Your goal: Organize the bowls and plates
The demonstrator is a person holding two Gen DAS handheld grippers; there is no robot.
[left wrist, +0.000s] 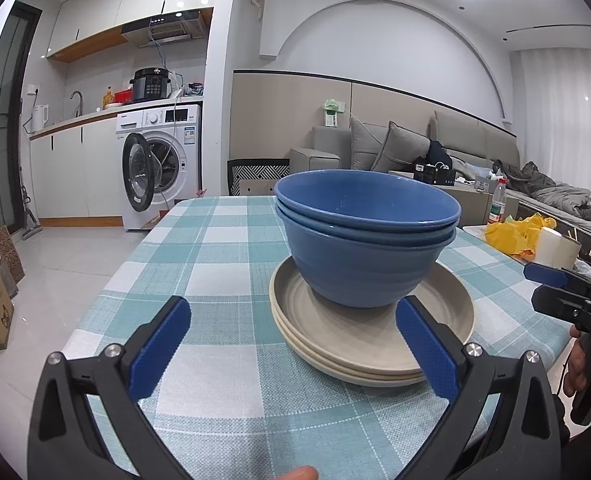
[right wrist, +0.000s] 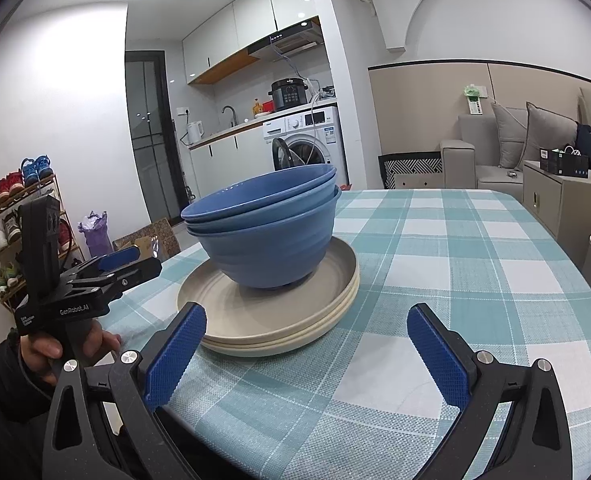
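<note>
Both tongs stand released and empty: the left gripper [left wrist: 293,330] hangs just near of the pile, the right gripper [right wrist: 307,340] beside it. On the teal-and-white checked tablecloth [left wrist: 215,248] sit three nested blue ribbed bowls [left wrist: 365,236] on what look like three stacked beige round plates [left wrist: 359,344], toward the near edge. The stacking looks finished; I judge the next move is either withdrawing or lifting the pile from both sides by the plate rims.

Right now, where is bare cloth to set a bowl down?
Free: the checked cloth right of the plates, and the far strip behind the bowls. Crowded: the plates' near-left side, where the left gripper sits.
</note>
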